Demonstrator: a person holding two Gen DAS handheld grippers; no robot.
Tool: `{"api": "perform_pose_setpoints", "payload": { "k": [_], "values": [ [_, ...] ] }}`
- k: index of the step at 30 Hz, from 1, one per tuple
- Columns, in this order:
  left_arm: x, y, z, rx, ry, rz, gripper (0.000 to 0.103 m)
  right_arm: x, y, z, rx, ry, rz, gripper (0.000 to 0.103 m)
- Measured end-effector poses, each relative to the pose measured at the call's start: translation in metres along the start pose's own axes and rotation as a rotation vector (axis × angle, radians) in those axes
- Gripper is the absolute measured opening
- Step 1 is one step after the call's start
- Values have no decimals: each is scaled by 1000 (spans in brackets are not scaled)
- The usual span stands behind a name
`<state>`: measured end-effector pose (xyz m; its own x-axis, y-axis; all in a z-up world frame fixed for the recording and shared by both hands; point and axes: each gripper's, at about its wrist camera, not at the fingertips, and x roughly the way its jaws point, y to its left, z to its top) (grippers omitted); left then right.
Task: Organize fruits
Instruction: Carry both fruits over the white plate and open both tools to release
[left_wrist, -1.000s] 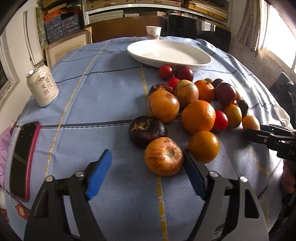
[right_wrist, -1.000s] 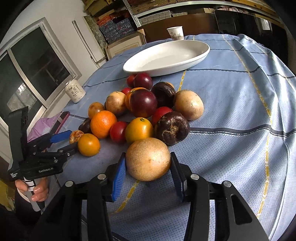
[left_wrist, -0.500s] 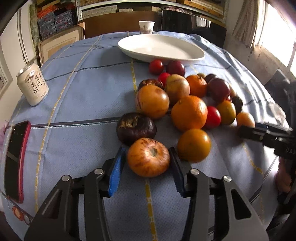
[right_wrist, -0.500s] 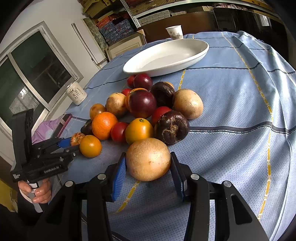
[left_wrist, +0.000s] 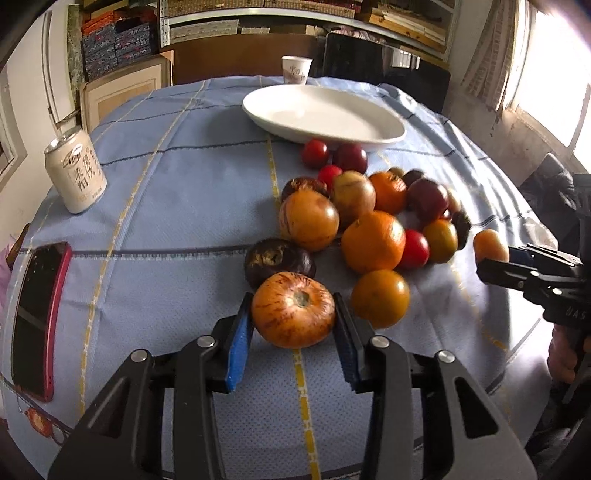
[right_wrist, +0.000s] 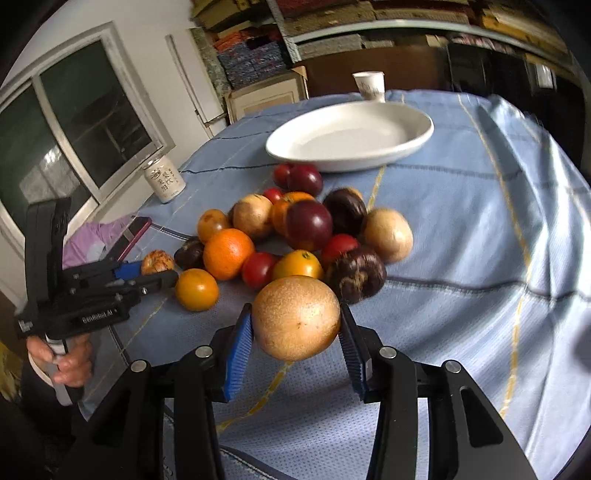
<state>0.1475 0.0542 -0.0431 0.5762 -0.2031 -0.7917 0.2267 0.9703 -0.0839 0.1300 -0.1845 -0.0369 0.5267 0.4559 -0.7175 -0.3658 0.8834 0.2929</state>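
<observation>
A pile of fruits (left_wrist: 373, 221) lies on the blue tablecloth: oranges, red tomatoes, dark purple and tan round fruits. My left gripper (left_wrist: 293, 321) is shut on a striped orange fruit (left_wrist: 293, 309) at the near edge of the pile. My right gripper (right_wrist: 295, 326) is shut on a tan round fruit (right_wrist: 295, 317) and holds it above the cloth. A white oval plate (left_wrist: 325, 114) stands behind the pile, empty; it also shows in the right wrist view (right_wrist: 351, 136). The left gripper shows in the right wrist view (right_wrist: 155, 267), the right gripper in the left wrist view (left_wrist: 491, 258).
A drink can (left_wrist: 75, 171) stands at the left. A phone in a red case (left_wrist: 37, 317) lies near the left table edge. A paper cup (left_wrist: 296, 69) stands behind the plate. Shelves and boxes line the far wall.
My left gripper closed on the striped orange fruit. My right gripper lifted the tan fruit off the cloth.
</observation>
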Motion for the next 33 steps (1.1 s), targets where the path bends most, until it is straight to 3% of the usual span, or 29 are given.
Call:
{"api": "perform_pose_setpoints", "payload": {
  "k": [4,7,10,14,18,25,33],
  "values": [
    [-15,0,25,38,-44,-36,40,-13,5,26,-64,-10,15,46],
    [-21,-1,59,71,-85,-67,40,-16,2,60,-90,-39,24,46],
    [-9,-1,106,83,-96,-93,40,1,-13,102,-65,-50,-29,46],
    [33,-3,171,85,-60,-109,40,47,-39,153,-25,-17,-104,46],
    [99,0,218,43,46,-113,40,100,-63,183,9,60,-145,46],
    [156,-2,236,50,104,-71,40,138,-73,195,6,110,-161,46],
    [181,3,236,41,159,-27,43,146,-69,195,-29,121,-189,50]
  ]
}}
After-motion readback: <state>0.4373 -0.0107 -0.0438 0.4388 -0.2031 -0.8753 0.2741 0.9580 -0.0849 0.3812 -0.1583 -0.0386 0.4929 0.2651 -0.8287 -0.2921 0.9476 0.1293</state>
